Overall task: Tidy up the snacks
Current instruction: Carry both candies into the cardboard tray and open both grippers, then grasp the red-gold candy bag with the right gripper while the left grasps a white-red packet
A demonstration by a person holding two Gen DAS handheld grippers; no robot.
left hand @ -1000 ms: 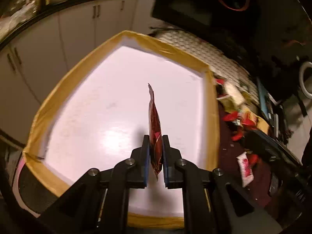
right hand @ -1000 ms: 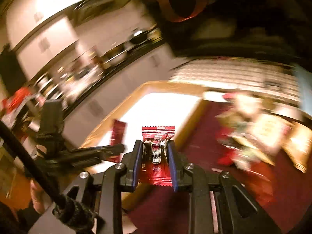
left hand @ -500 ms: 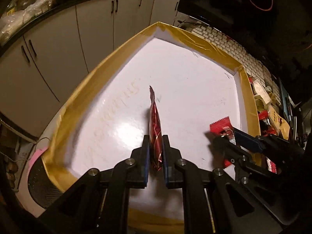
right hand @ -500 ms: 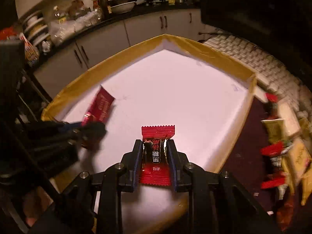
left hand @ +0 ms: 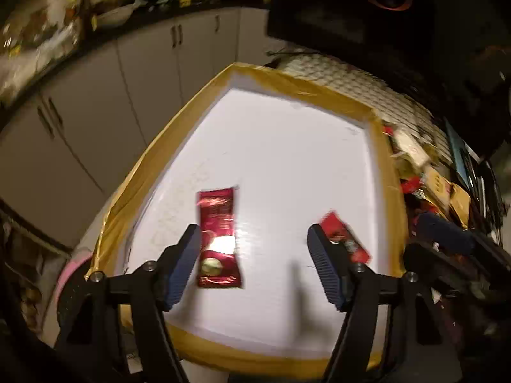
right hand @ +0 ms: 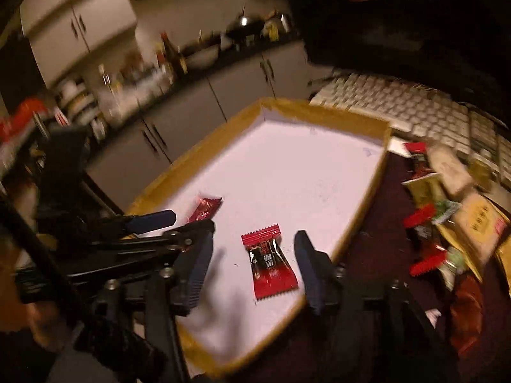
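Setting: dim kitchen, pale cabinets [left hand: 134, 73] behind; a dark-clothed table [right hand: 392, 290] carrying a white tray [left hand: 388, 191] with a low yellow taped rim.

Item 1, nearest: my left tool [left hand: 255, 265], fingers spread wide, holding nothing. The dark red foil packet [left hand: 217, 239] lies flat on the tray floor, just beside the left finger.

Item 2: my right tool [right hand: 252, 269], likewise wide open and empty. The red-and-black candy packet [right hand: 270, 263] lies flat between its fingers, close to the tray's near right rim.

Item 3, farther: loose pile of unsorted snacks [right hand: 447, 210] on the cloth right of the tray; a keyboard [right hand: 415, 108] beyond.

Risks: I judge that a finger dragged on withdrawal could skid either packet, and the candy could go over the low rim. The two tools sit close together and could knock.

Room: most of the tray floor is bare toward the far corners; a straight lift looks unobstructed.
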